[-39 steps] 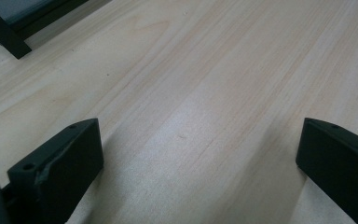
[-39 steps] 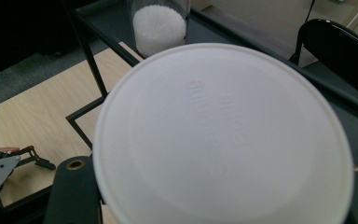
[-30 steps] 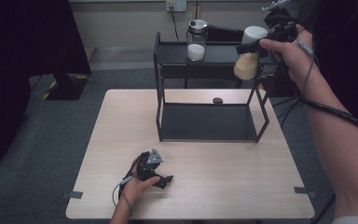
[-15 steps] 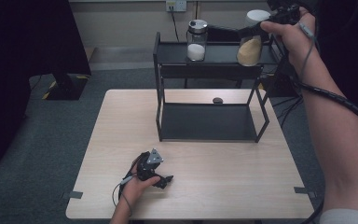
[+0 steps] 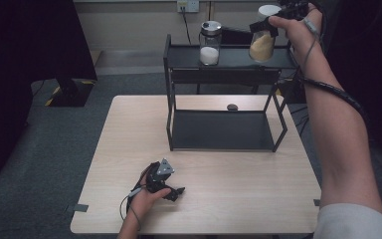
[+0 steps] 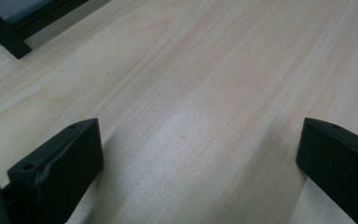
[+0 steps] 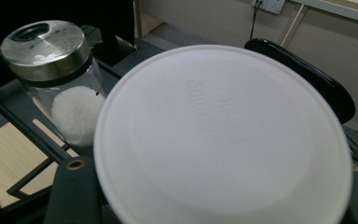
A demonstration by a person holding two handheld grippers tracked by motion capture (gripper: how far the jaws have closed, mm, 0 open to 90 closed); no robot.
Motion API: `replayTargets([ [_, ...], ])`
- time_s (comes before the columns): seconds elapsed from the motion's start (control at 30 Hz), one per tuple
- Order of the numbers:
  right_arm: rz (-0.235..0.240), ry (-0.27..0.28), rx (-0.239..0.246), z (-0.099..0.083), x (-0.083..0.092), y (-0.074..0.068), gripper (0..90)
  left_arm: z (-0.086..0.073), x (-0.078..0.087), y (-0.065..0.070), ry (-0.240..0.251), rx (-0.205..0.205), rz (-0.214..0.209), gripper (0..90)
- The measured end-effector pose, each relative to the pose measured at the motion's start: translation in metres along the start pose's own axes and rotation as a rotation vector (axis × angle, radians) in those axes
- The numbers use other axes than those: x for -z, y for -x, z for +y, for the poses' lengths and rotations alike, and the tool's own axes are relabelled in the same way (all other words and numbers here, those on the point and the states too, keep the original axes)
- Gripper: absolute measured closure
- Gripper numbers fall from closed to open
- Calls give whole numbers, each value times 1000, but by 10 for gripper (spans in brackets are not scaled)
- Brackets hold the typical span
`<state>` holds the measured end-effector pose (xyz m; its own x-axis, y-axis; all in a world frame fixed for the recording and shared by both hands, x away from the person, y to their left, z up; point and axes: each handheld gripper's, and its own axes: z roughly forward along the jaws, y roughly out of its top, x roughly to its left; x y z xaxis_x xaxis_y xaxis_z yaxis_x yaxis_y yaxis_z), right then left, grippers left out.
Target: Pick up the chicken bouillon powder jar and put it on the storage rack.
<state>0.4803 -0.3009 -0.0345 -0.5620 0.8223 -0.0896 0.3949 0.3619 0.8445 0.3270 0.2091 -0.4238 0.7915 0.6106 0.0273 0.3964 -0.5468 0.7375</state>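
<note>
My right gripper [image 5: 264,24] is shut on a jar of yellowish powder [image 5: 262,48] just under its white lid [image 7: 223,135]. It holds the jar upright at the right end of the black rack's top shelf [image 5: 238,54]; I cannot tell whether the jar's base touches the shelf. To its left on the same shelf stands a glass jar with a metal lid and white grains [image 5: 210,44], close beside the held jar [image 7: 60,93]. My left gripper [image 5: 175,191] lies on the table near the front edge, jaws wide open over bare wood [image 6: 200,154].
The black two-level rack [image 5: 169,99] stands at the back middle of the pale wooden table [image 5: 238,199]; its lower shelf [image 5: 219,130] is bare. A small dark object [image 5: 232,106] lies on the table behind it. A black curved shape [image 7: 307,79] sits beyond the rack.
The right hand has carried the yellow jar up and leftward from beside the rack's right end to over its top shelf, nearer the glass jar. The left gripper has stayed put.
</note>
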Motion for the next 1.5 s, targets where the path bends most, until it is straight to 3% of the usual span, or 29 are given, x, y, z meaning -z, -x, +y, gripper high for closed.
replayTargets([
  [0.47, -11, -22, -10, 7, -33, 5, 341, 0, 0, 0, 1, 0, 0, 0],
  [0.87, -16, 3, -20, 0, -34, 4, 333, 0, 0, 0, 0, 0, 1, 0],
  [1.03, -28, -3, -28, -2, -33, 3, 284, 0, 0, 0, 0, 0, 1, 0],
  [1.13, -29, 12, -41, -5, -32, 2, 131, 0, 0, 0, 0, 0, 1, 0],
  [1.2, -35, 18, -41, -6, -30, -1, 83, 0, 0, 0, 0, 0, 1, 0],
  [1.5, -45, 27, -42, -12, -20, -14, 14, 0, 0, 0, 1, 0, 1, 0],
])
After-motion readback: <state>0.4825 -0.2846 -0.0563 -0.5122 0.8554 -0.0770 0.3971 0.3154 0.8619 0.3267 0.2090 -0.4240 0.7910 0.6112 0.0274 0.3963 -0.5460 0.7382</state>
